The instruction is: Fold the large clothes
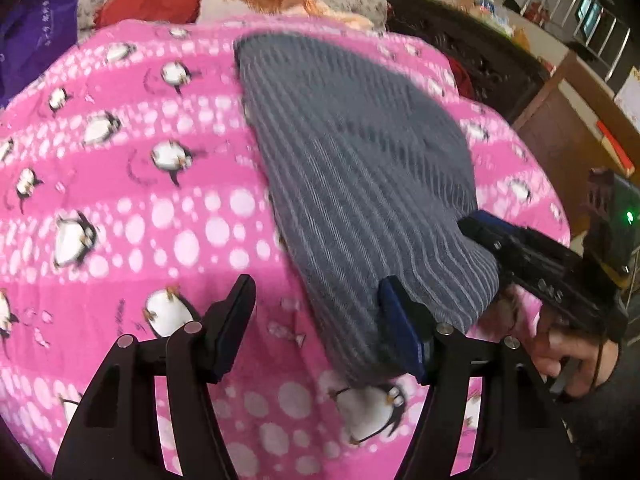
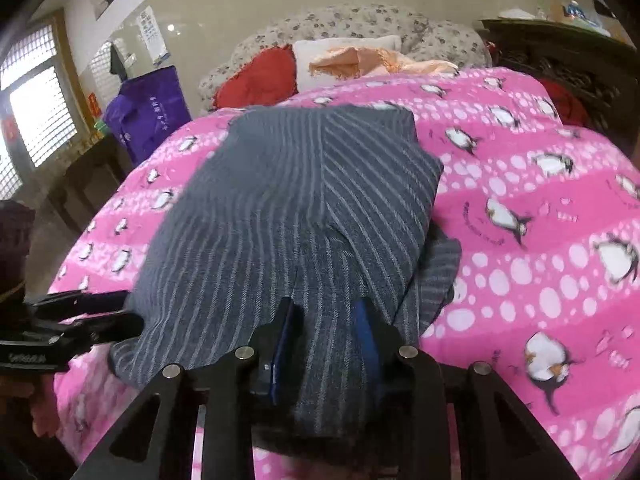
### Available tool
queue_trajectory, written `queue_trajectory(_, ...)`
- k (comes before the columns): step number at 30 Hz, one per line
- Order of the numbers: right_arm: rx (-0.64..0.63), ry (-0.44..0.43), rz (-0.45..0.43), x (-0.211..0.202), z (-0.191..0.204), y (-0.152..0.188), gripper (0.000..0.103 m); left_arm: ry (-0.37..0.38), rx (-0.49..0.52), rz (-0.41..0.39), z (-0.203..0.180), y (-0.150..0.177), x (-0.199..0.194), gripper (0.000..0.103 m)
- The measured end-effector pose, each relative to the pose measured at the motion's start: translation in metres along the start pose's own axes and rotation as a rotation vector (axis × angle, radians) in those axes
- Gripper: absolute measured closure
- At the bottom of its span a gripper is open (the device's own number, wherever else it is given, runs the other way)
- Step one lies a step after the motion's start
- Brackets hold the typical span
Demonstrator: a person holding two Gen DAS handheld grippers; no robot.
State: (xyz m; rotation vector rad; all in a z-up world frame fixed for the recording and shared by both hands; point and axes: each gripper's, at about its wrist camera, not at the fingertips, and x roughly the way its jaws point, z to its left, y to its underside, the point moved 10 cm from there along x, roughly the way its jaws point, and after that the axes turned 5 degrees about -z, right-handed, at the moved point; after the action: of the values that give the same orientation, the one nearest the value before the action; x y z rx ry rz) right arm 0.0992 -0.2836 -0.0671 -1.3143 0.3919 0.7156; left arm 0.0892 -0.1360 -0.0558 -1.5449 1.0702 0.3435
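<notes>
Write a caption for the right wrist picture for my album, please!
Right tool pinching a grey striped garment on a pink penguin blanket.

A pink penguin-print blanket [image 2: 520, 216] covers the bed. At its far end a red cushion [image 2: 260, 76] lies beside a white pillow [image 2: 320, 50] draped with a peach cloth [image 2: 360, 60], all against a grey floral quilt [image 2: 360, 20]. A purple bag [image 2: 148, 116] stands left of the bed near a latticed window [image 2: 36, 116]. Dark carved wooden furniture [image 2: 560, 52] lines the right side, with a metal rack [image 1: 580, 12] visible beyond.
</notes>
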Motion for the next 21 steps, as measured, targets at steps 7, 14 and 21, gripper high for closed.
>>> queue_trajectory(7, 0.068, 0.154, -0.168, -0.031, -0.001, -0.097, 0.066, -0.097, -0.118, -0.211, -0.007, -0.104, 0.006, 0.038)
queue_trajectory(14, 0.181, 0.305, -0.089, 0.053, -0.008, -0.147, 0.052, -0.254, -0.302, -0.214, 0.02, -0.171, 0.068, 0.038)
queue_trajectory(21, 0.088, 0.404, 0.023, 0.116, -0.043, -0.079, 0.044, -0.257, -0.304, -0.135, 0.043, -0.125, 0.132, 0.027)
